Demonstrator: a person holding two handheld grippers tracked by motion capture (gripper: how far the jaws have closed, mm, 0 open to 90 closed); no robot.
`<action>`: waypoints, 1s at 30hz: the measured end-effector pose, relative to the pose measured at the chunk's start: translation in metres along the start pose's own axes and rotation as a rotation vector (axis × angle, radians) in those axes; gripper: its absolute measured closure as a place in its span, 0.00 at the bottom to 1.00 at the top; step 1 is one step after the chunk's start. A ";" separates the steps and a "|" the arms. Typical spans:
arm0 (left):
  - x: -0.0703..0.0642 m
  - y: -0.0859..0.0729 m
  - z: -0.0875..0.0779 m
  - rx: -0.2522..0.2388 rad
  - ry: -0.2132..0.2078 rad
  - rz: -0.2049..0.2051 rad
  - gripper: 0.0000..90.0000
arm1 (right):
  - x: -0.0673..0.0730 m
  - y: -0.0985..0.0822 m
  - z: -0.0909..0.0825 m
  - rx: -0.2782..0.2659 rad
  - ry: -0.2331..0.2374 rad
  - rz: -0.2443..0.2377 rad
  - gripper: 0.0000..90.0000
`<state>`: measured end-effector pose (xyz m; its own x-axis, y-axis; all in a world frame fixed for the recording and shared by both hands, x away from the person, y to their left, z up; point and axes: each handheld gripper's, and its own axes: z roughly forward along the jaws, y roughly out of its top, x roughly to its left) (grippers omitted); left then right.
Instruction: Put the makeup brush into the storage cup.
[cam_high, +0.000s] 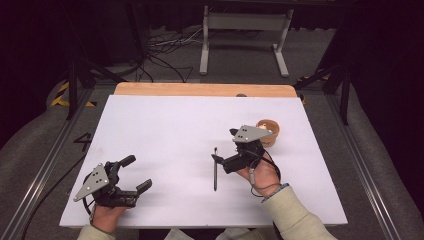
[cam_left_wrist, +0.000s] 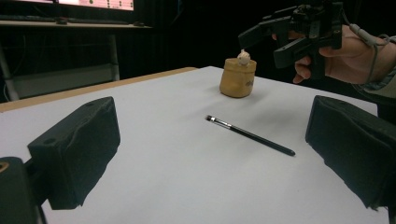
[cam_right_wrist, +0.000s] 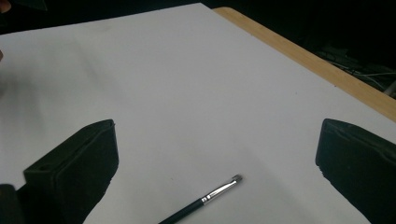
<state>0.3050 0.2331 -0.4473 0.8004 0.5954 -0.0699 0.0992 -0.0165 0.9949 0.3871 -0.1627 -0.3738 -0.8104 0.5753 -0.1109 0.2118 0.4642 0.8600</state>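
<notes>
The right hand-held gripper (cam_high: 222, 159) hung spread wide over the brush (cam_high: 215, 170), apparently lining up a pick; the left hand-held gripper (cam_high: 135, 172) waited parted aside on the worktop (cam_high: 165, 125).

On the surface (cam_high: 165, 125) the brush (cam_high: 215, 170) lies near the middle, running from 12 to 6 o'clock, with the pot (cam_high: 270, 131) at its 2 o'clock, the right gripper (cam_high: 227, 150) just beside it at 3 o'clock, and the left gripper (cam_high: 137, 172) well apart at 8 o'clock.
</notes>
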 end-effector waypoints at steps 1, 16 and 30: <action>0.000 0.000 0.000 0.000 0.000 -0.002 0.04 | -0.001 0.003 0.004 0.034 0.011 0.005 0.00; 0.000 0.000 0.000 0.001 -0.020 -0.013 0.04 | -0.010 0.024 0.037 0.406 0.050 0.064 0.01; 0.000 0.000 0.001 0.009 -0.043 -0.001 0.05 | -0.009 0.040 0.059 0.668 0.034 0.006 0.06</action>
<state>0.3058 0.2322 -0.4473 0.8249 0.5604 -0.0742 0.1054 -0.0234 0.9942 0.4349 -0.1096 -0.3675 -0.8224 0.5630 -0.0817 0.5006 0.7843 0.3665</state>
